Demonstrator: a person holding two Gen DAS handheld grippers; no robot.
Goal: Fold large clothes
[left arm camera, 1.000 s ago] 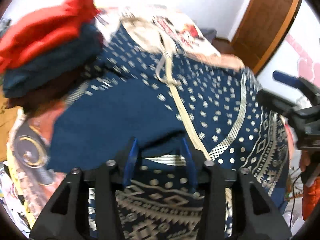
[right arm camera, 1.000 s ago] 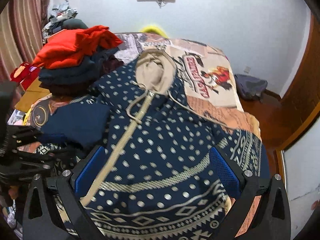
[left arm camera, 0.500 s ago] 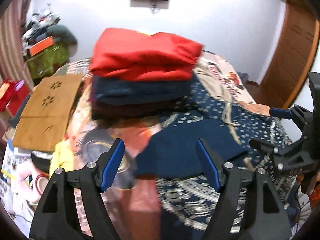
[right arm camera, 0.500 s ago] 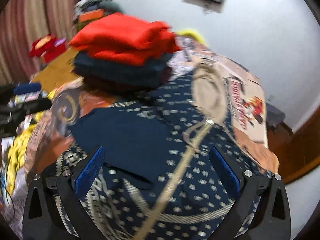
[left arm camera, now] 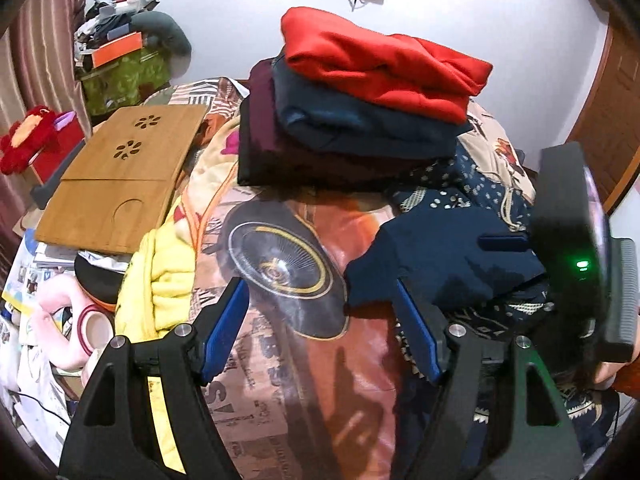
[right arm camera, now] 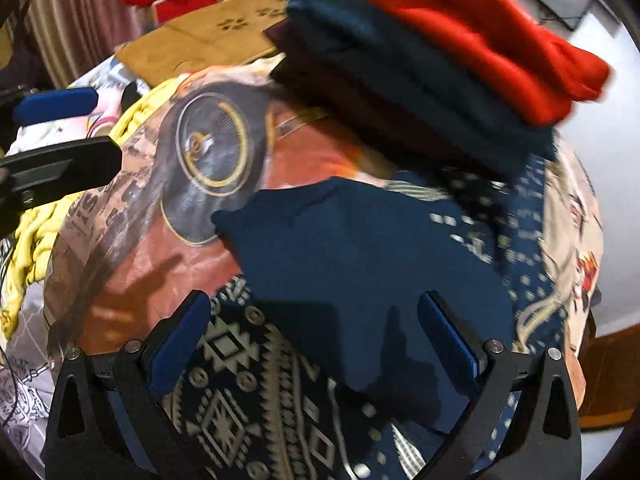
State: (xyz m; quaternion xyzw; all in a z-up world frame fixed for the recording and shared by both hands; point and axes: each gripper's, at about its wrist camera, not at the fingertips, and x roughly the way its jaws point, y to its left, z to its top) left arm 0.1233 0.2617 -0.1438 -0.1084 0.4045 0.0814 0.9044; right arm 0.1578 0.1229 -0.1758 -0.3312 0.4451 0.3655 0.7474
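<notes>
A navy hoodie with pale dots and a patterned hem (right arm camera: pixel 256 392) lies spread on the bed. Its plain navy sleeve (left arm camera: pixel 440 256) (right arm camera: pixel 360 260) is folded in across the body. My left gripper (left arm camera: pixel 320 332) stands open over the printed bedspread (left arm camera: pixel 280 264), just left of the sleeve's edge, with nothing between its pads. My right gripper (right arm camera: pixel 314 344) is open too, hovering over the hem and the folded sleeve without touching either. Each gripper shows in the other's view, the right gripper (left arm camera: pixel 576 256) at the right and the left gripper (right arm camera: pixel 60 160) at the left.
A stack of folded clothes (left arm camera: pixel 372 92), red over navy over maroon, sits on the bed behind the hoodie. A wooden lap desk (left arm camera: pixel 120 176), a yellow blanket (left arm camera: pixel 160 280) and cluttered small items lie off the bed's left side. A door (left arm camera: pixel 616 92) stands at the right.
My left gripper has let go of the navy sleeve, opened wider and swung left over the bedspread. My right gripper has rolled and moved left and down over the folded sleeve.
</notes>
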